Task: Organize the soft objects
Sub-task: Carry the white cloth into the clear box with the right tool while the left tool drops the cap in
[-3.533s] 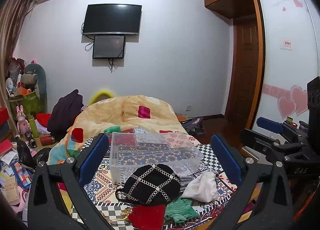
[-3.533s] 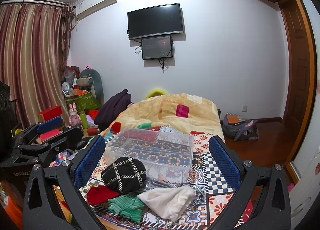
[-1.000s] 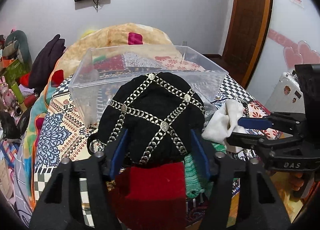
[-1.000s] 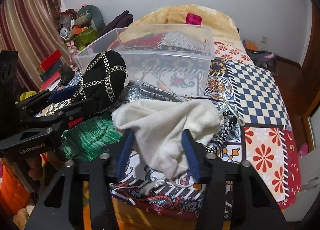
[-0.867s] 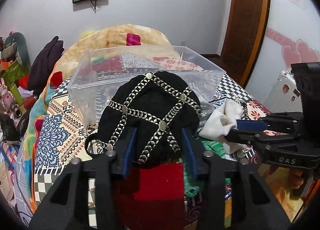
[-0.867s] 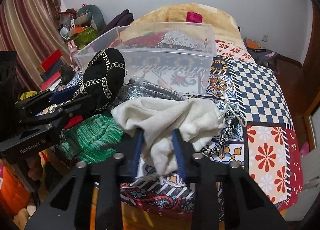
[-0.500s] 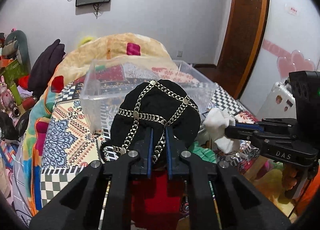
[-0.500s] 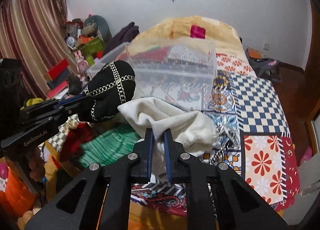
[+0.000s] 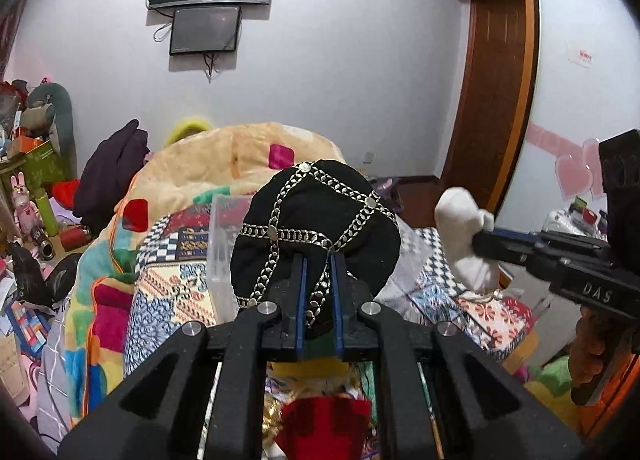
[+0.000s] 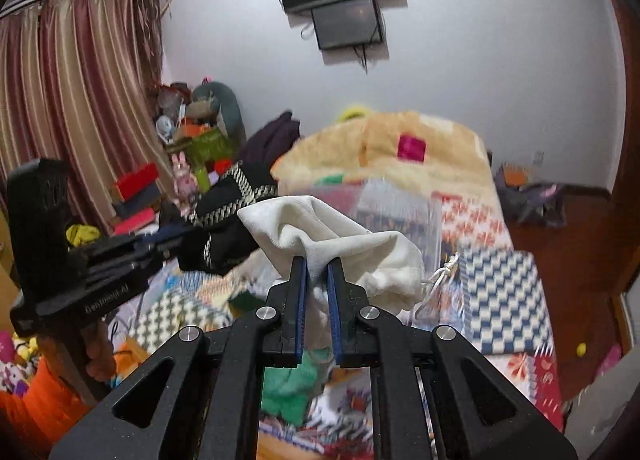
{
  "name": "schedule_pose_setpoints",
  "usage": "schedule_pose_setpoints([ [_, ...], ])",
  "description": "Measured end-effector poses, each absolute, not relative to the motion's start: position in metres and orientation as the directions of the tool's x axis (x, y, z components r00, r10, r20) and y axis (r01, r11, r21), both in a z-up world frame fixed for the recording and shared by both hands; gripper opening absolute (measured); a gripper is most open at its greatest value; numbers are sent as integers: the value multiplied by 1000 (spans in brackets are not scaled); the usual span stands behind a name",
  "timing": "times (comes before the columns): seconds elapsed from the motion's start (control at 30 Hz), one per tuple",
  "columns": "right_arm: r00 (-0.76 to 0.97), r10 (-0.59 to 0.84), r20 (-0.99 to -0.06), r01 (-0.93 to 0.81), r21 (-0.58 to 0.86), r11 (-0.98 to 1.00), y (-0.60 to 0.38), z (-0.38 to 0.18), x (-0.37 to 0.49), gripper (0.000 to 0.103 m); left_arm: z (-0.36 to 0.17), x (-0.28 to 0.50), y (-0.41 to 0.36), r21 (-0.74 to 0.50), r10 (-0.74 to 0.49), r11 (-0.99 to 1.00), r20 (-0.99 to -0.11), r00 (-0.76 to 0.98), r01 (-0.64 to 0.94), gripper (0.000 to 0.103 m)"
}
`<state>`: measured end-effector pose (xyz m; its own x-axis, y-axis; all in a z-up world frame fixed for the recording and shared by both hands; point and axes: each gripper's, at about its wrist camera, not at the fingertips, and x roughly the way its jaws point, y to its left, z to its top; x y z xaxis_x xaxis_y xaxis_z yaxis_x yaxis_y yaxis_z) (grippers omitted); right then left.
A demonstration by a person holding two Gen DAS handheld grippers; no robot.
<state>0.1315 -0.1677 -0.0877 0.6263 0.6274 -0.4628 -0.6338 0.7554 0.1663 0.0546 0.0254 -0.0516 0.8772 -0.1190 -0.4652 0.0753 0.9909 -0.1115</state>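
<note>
My left gripper (image 9: pixel 317 260) is shut on a black hat with silver chain trim (image 9: pixel 316 220) and holds it up above the bed, in front of the clear plastic bin (image 9: pixel 224 244). My right gripper (image 10: pixel 317 264) is shut on a cream cloth pouch (image 10: pixel 340 248) with a drawstring, lifted above the bed; it also shows at the right of the left wrist view (image 9: pixel 464 228). A red cloth (image 9: pixel 324 424) and a green knit (image 10: pixel 292 384) lie below on the patterned bedspread. The bin (image 10: pixel 396 212) stands behind the pouch.
A rolled yellow blanket (image 9: pixel 240 156) lies at the far end of the bed. Clutter and toys (image 9: pixel 36 196) fill the floor on the left. A wooden door (image 9: pixel 496 100) and a wardrobe stand on the right. Striped curtains (image 10: pixel 80 100) hang at the left.
Both grippers closed on their items and lifted them: the left raised the black hat, the right raised the cream pouch, both now higher above the bed.
</note>
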Motion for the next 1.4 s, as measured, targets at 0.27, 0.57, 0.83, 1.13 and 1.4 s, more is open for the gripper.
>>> schedule_pose_setpoints([
  [0.27, 678, 585, -445, -593, 138, 793, -157, -79, 165, 9, -42, 85, 32, -100, -95, 993, -453, 886, 55, 10],
  [0.57, 663, 549, -509, -564, 142, 814, -139, -94, 204, 9, -61, 129, 32, -97, -77, 995, -527, 846, 30, 10],
  [0.83, 611, 523, -595, -560, 142, 816, -123, -116, 229, 9, -95, 173, 33, -87, -57, 996, -630, 775, 3, 10],
  [1.13, 559, 484, -673, -553, 132, 823, -111, -138, 244, 10, -118, 192, 28, -59, -51, 998, -698, 714, 13, 11],
  [1.4, 544, 472, -694, -565, 113, 817, -109, -136, 240, 12, -116, 190, 27, -58, -54, 998, -701, 711, 19, 33],
])
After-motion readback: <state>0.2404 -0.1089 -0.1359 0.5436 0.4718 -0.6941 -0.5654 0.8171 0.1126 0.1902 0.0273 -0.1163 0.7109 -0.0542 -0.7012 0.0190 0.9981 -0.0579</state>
